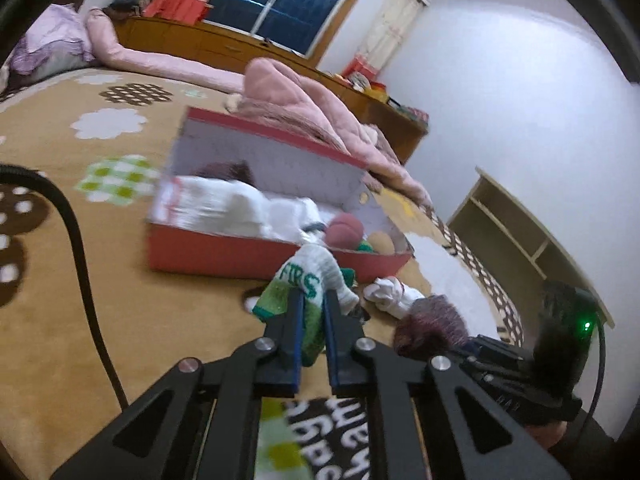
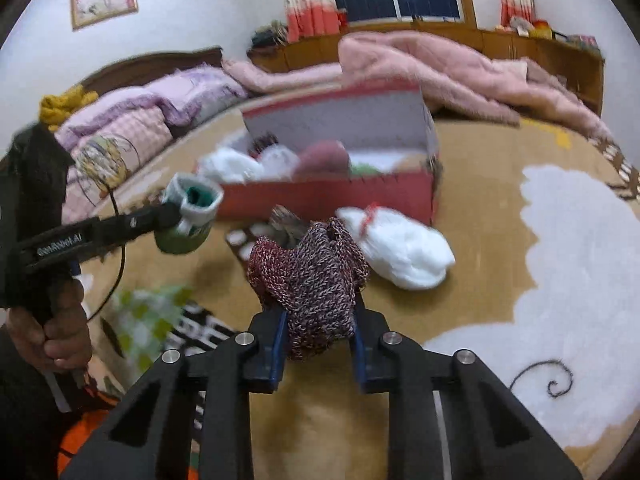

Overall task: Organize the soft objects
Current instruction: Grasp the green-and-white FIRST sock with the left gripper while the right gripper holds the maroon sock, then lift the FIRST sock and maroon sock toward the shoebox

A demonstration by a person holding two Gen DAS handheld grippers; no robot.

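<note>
My left gripper (image 1: 312, 298) is shut on a white and green sock (image 1: 306, 278) with green lettering, held just above the bedspread in front of the red box (image 1: 224, 254). In the right wrist view the same sock (image 2: 192, 216) hangs from the left gripper (image 2: 176, 212) at the left. My right gripper (image 2: 318, 314) is shut on a maroon knitted bundle (image 2: 316, 272), also in front of the red box (image 2: 328, 198). The box's lid stands up, and white, pink and green soft items lie inside. A white rolled bundle (image 2: 400, 248) lies on the bed beside the box.
A tan bedspread (image 1: 80, 320) with flower patches covers the bed. A pink quilt (image 2: 440, 64) is heaped behind the box, with pillows (image 2: 132, 120) at the headboard. A pale wooden shelf (image 1: 520, 232) stands beyond the bed's edge. A person's hand (image 2: 60, 332) grips the left tool, and a black cable (image 1: 80, 260) trails from it.
</note>
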